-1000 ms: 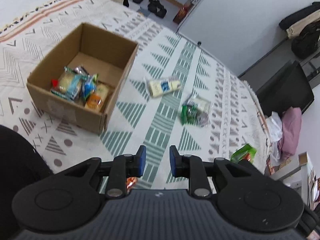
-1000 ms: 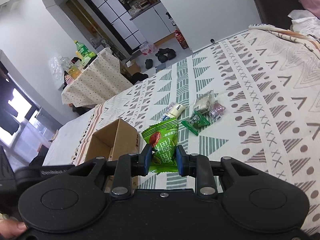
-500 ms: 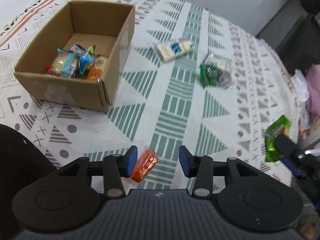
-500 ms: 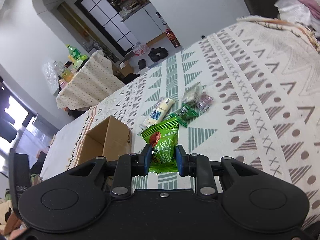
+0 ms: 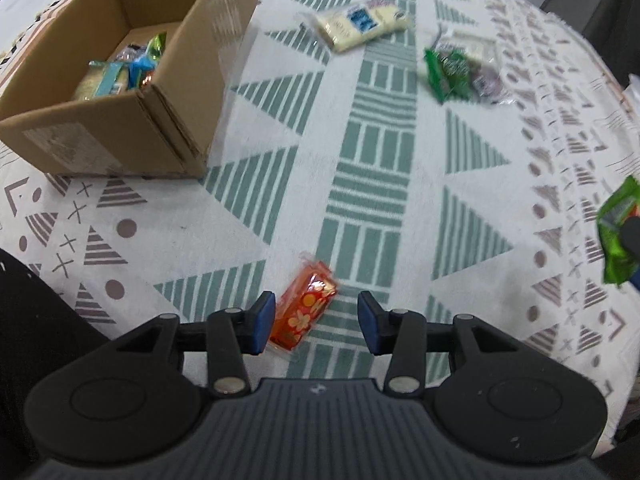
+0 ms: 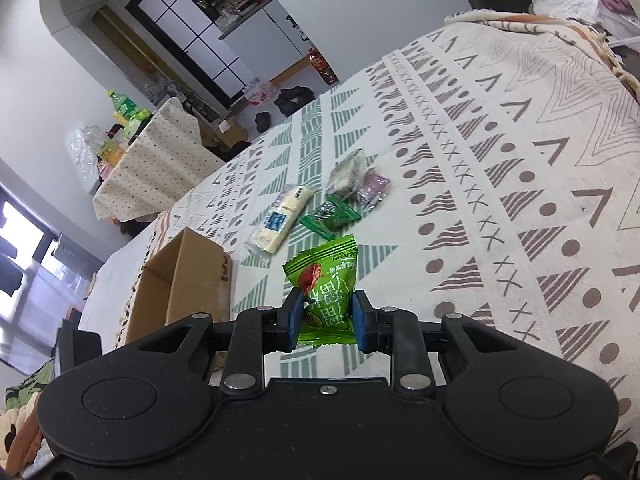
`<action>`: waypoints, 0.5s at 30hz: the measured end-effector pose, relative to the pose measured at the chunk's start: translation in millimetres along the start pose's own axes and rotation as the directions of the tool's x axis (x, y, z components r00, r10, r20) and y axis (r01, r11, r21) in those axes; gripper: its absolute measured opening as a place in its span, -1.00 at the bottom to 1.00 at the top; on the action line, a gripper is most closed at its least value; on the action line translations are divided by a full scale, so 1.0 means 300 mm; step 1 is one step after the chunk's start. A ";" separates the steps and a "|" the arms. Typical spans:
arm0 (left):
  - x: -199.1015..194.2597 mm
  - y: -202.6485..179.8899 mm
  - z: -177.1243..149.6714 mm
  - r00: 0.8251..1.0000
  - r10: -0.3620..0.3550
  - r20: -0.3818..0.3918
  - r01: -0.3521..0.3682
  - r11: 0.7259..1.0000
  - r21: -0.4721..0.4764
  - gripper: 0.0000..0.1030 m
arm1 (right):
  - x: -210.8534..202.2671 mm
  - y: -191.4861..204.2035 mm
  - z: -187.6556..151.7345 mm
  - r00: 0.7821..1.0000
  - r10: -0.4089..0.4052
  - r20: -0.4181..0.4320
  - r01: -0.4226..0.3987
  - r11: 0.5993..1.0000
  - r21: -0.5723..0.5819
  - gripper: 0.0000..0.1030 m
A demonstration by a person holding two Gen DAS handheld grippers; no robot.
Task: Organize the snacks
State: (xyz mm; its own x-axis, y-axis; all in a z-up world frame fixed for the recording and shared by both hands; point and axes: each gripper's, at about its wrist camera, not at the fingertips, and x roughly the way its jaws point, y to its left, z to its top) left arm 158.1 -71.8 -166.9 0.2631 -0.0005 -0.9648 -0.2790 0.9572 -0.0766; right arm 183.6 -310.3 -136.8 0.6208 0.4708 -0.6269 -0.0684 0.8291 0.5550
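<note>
My left gripper [image 5: 316,324] points steeply down at the patterned cloth, jaws open. A small orange-red snack packet [image 5: 306,310] lies on the cloth between them, close to the left pad and untouched by the right one. My right gripper [image 6: 326,322] is shut on a bright green snack bag [image 6: 326,280], held above the cloth; the same bag [image 5: 618,228] shows at the right edge of the left wrist view. An open cardboard box [image 5: 120,120] with several snacks inside stands at upper left; it also appears as the box [image 6: 184,280] left of the right gripper.
A pale yellow packet [image 5: 358,24], a dark green packet [image 5: 448,72] and clear-wrapped packets [image 5: 484,60] lie loose on the cloth beyond the box. A dark sleeve or cloth [image 5: 36,320] sits at lower left. A dotted-cloth table with bottles [image 6: 156,156] stands across the room.
My left gripper opened, tipped downward and sank toward the cloth, bringing the orange-red packet between its jaws. My right gripper dropped slightly, still holding the green bag.
</note>
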 end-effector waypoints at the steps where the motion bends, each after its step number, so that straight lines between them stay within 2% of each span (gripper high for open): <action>1: 0.012 0.000 -0.001 1.000 0.014 -0.003 -0.014 1.000 -0.002 -0.15 | 0.005 -0.009 -0.001 1.000 -0.002 -0.001 0.002 1.000 0.002 -0.49; 6: 0.063 0.015 -0.003 0.999 0.043 -0.024 -0.044 0.998 -0.036 -0.24 | 0.040 -0.037 -0.005 1.000 -0.009 -0.023 0.010 1.000 0.025 -0.49; 10: 0.079 0.037 0.002 0.999 0.029 -0.023 -0.031 0.995 -0.090 -0.62 | 0.054 -0.028 -0.002 0.999 -0.002 -0.042 0.002 1.000 0.007 -0.49; 15: 0.052 0.059 0.018 1.000 0.006 0.015 -0.004 0.991 -0.133 -0.66 | 0.066 -0.020 -0.003 0.998 -0.001 -0.055 0.000 1.000 -0.001 -0.49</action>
State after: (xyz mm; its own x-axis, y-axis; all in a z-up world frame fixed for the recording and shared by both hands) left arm 162.1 -53.3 -181.9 0.2753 0.0100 -0.9613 -0.4003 0.9104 -0.1051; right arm 195.6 -305.8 -153.0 0.5769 0.4862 -0.6563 -0.0690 0.8297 0.5540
